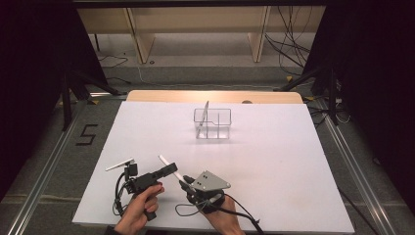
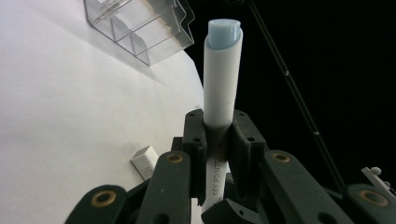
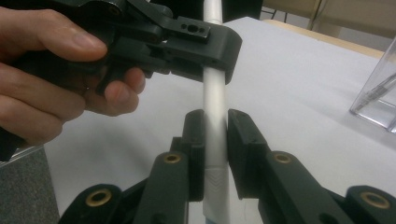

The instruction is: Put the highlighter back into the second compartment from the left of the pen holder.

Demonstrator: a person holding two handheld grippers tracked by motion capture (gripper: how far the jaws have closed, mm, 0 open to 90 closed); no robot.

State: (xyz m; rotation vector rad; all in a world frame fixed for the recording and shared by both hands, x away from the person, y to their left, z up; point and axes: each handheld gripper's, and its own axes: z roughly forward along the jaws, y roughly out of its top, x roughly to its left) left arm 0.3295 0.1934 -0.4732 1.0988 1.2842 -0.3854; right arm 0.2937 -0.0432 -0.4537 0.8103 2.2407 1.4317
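Your hands come in at the near edge of the white counter [image 1: 274, 161], each holding a tool. Your left tool [image 1: 166, 170] is pinched tight on a white pen [image 2: 221, 79], which sticks out past the jaws with its pale blue end farthest from them. Your right tool [image 1: 185, 182] pinches the same pen lower down its barrel, just beside the left tool, so the pen spans between the two above the near left part of the counter. Far off at the middle of the counter stands a clear organizer [image 1: 212, 122] with one pen leaning in it. A small white cap [image 2: 145, 161] lies on the counter near the left tool.
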